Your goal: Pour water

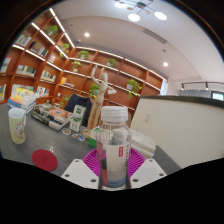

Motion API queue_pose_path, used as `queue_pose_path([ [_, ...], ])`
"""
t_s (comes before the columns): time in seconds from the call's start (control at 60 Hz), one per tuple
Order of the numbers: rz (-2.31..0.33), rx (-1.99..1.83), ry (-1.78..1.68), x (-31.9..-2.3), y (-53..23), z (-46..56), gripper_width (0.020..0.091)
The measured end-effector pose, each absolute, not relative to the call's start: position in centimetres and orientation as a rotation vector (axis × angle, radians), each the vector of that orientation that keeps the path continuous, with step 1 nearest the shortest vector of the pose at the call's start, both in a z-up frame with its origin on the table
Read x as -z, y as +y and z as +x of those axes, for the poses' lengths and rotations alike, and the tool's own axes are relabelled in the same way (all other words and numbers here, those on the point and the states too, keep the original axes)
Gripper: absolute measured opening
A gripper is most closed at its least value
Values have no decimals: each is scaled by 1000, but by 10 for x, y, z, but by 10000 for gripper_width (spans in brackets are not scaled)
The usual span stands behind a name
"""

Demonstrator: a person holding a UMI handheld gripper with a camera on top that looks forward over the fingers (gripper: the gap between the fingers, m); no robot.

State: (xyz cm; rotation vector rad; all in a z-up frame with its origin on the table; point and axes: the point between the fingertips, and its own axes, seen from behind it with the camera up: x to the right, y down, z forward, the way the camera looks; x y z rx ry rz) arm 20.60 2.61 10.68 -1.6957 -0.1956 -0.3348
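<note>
**Water bottle upright between the gripper's fingers**

The gripper point(113, 172) pointed forward over a dark table point(40, 150), its two white fingers point(82, 172) set narrowly apart with pink pads point(94, 160) on their inner faces. A clear plastic bottle point(114, 145) stood upright between those fingers. It had a white cap, a ribbed see-through body and a red label round its middle. The pads lay close against the bottle's sides, but whether both pressed on it could not be told, nor whether the bottle rested on the table or was lifted off it. The hand holding the gripper was out of view.

To the left of the bottle, near it on the table, lay a round red lid point(44, 158). Farther left of the bottle stood a pale cup point(17, 125) with a printed side. Just right of the bottle, partly behind it, sat a white container point(141, 145). Beyond the bottle a white partition point(185, 125) rose, and behind that, wooden wall shelves point(95, 70) held green plants point(96, 89) and boxes under bright ceiling lights point(133, 16).
</note>
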Motion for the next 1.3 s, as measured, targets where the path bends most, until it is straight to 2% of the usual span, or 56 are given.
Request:
queue_pose_path([
  [0.2, -1614, 728, -657, -120, 31, 127, 339],
  [0.483, -1295, 1173, -1141, -158, 46, 39, 339],
  [0.733, -904, 1544, -1485, -176, 53, -12, 339],
  [1.0, -762, 1696, -1580, -176, 57, -33, 339],
  [1.167, -845, 1642, -1547, -171, 57, -25, 339],
  [1.3, -1066, 1379, -1383, -171, 50, -14, 339],
])
